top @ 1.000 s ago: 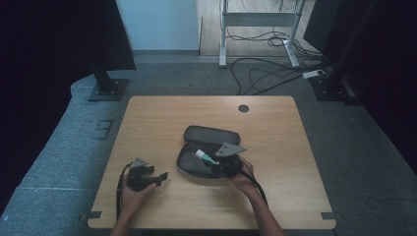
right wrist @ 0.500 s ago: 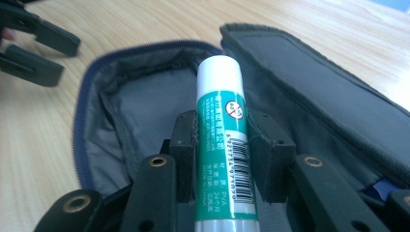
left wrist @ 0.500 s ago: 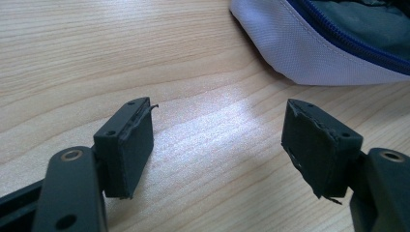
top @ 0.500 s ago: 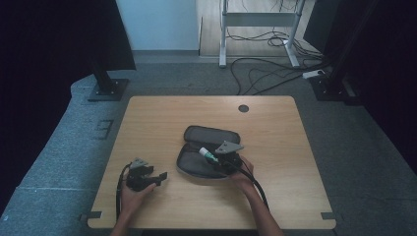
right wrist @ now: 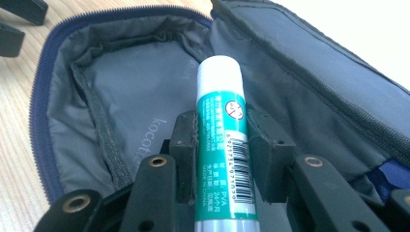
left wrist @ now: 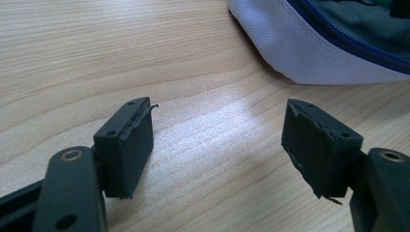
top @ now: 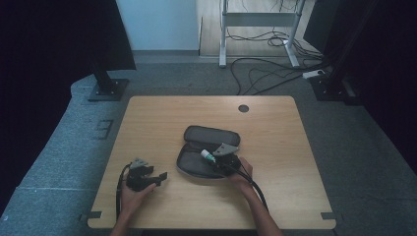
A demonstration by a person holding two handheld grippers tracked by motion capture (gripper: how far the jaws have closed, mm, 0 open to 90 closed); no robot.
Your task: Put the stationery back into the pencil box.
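Right gripper view: right gripper (right wrist: 221, 145) clamps a glue stick (right wrist: 223, 140) at bottom centre, pads tight on both sides of the green label, white cap pointing up-frame over the grey lining of the open pencil case (right wrist: 135, 92) behind it. Case zipper runs along the left edge, wooden table (right wrist: 14, 121) at far left. High view: left gripper (top: 141, 176) sits lower left on the table, well apart from the case (top: 194, 164) at centre. Left gripper view: jaws spread wide, nothing between them, bare wood below, white case shell (left wrist: 309, 53) at upper right.
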